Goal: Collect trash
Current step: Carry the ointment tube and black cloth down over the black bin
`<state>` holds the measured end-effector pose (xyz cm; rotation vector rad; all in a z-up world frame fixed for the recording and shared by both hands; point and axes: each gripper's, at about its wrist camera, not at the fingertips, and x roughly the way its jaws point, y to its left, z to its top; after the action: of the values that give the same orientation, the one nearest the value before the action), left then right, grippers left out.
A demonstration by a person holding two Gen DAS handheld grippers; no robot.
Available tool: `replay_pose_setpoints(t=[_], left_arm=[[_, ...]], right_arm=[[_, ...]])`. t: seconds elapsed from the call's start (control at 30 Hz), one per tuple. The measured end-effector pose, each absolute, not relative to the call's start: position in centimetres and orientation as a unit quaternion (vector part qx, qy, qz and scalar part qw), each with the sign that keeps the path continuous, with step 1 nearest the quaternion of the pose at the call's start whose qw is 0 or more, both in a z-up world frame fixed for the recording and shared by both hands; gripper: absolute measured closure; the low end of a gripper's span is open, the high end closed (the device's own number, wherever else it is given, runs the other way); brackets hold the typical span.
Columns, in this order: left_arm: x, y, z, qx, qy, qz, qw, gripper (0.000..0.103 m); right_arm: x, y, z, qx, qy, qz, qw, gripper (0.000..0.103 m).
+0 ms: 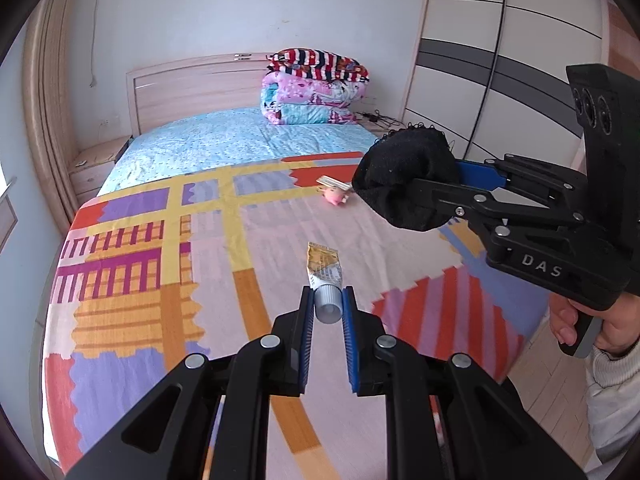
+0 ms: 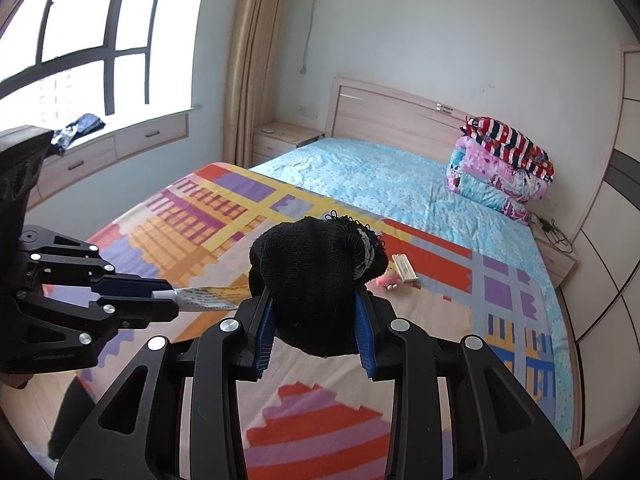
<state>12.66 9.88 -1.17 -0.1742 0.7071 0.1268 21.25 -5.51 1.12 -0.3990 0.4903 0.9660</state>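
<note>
Tube and sock being held over the bed, one in each pair of tongs.

A crumpled tube (image 1: 325, 280) is being pinched at its cap end by the left tongs (image 1: 328, 312), its flattened tail sticking out ahead of the fingers above the bed (image 1: 160, 248). A balled black sock (image 2: 316, 280) is being squeezed between the pads of the right tongs (image 2: 316, 340), bulging out in front of them. The tube is judged light, its cap stiff and likely slick, so the hold is best kept at the shoulder just behind the cap. The sock is judged soft and light and is best gripped around its bulk. A pink toy (image 1: 335, 197) and a small box (image 1: 333, 182) are lying beyond both tongs.
</note>
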Motion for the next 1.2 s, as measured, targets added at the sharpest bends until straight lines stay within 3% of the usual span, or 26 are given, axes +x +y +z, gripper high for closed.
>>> replay_pose_setpoints(t=[0.57, 1.2], left_arm=[[7.5, 5.1, -3.6, -0.093, 0.362, 0.016, 0.927, 0.089], [0.0, -1.5, -7.1, -0.089, 0.412, -0.042, 0.906, 0.089]], right_arm=[[15.6, -13.3, -3.8, -0.123, 0.312, 0.466, 0.818, 0.069], [5.4, -18.0, -10.4, -0.182, 0.386, 0.502, 0.752, 0.068]])
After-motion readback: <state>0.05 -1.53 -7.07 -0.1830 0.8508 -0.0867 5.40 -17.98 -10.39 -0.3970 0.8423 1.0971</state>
